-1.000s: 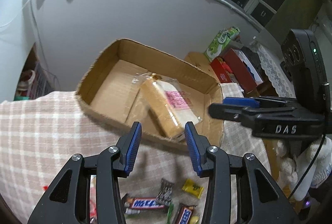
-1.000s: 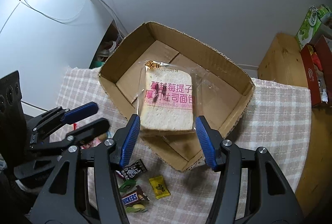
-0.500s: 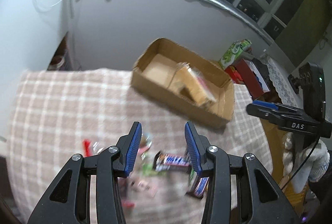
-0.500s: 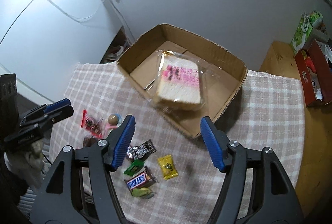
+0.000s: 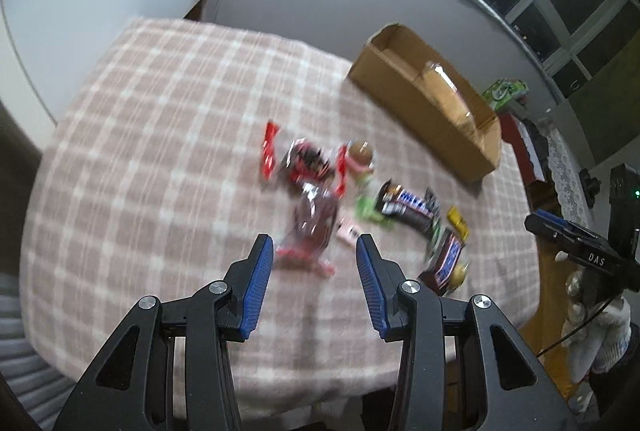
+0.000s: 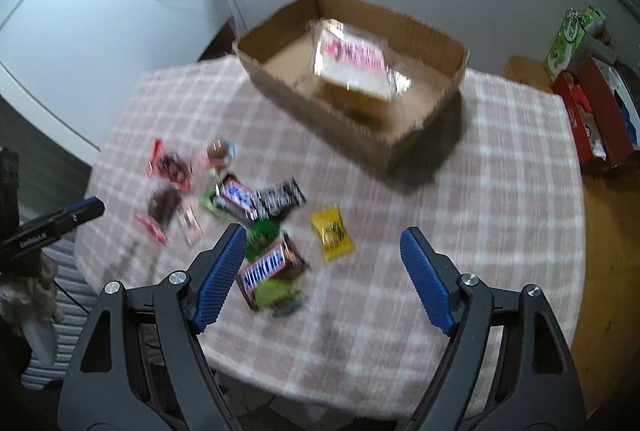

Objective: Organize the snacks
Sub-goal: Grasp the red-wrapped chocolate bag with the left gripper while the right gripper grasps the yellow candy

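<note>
A cardboard box (image 6: 424, 35) stands at the far side of the plaid table, with a bagged slice of bread (image 6: 352, 67) inside it. Loose snacks lie nearer: a Snickers bar (image 6: 268, 263), a yellow candy (image 6: 332, 231), a black wrapper (image 6: 280, 197) and red packets (image 6: 170, 167). My right gripper (image 6: 323, 235) hovers over the Snickers and yellow candy. Its jaws are opening and hold nothing. My left gripper (image 5: 314, 251) is open and empty just short of a dark red packet (image 5: 314, 219). The box (image 5: 420, 103) is far to its right.
A green carton (image 6: 568, 35) and a red box (image 6: 596, 111) sit on a wooden side table to the right. The tablecloth (image 6: 500, 191) is bare on the right side. The table's near edge lies just below both grippers.
Both grippers have drawn back from the box to above the loose snacks. The right jaws have widened. The bread packet stays in the box.
</note>
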{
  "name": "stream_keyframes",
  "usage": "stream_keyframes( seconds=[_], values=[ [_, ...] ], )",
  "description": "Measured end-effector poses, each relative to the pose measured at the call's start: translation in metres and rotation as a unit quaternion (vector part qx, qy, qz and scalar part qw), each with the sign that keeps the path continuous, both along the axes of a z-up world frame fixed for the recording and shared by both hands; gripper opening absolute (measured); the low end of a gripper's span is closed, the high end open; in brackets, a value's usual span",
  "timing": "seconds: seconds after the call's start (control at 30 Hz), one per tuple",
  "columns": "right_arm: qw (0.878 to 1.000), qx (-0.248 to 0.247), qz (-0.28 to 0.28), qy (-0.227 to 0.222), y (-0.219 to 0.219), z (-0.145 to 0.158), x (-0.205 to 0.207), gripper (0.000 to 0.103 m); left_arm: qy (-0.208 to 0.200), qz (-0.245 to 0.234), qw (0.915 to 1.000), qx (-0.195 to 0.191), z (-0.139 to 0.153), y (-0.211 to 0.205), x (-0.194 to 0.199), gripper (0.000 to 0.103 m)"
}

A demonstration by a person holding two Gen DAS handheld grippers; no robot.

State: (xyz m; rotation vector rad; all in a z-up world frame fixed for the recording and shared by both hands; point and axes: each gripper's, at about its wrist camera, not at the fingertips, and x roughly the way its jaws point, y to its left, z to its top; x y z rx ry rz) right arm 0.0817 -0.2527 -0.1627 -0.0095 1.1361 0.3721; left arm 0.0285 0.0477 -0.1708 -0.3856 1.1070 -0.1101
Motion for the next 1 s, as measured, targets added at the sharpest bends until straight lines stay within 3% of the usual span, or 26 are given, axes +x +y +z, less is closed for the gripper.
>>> stream_keyframes(
  seconds=[0.3,0.73,1.0],
  values=[
    [0.999,-0.025,0.009,0.026,-0.004,-0.028,-0.006,0.082,0.004,-0.013,0.9999,0.009,-0.015,-0.009,0.001,0.041],
    [0.993,-0.076,0.068,0.064,0.024,-0.07,0.029,0.058,0.026,-0.027,0.9992,0.014,-0.037,-0.016,0.022,0.041],
    [0.99,-0.089,0.077,0.082,0.03,-0.088,0.044,0.056,0.038,-0.041,0.9981,0.026,-0.049,-0.021,0.038,0.041]
  ],
)
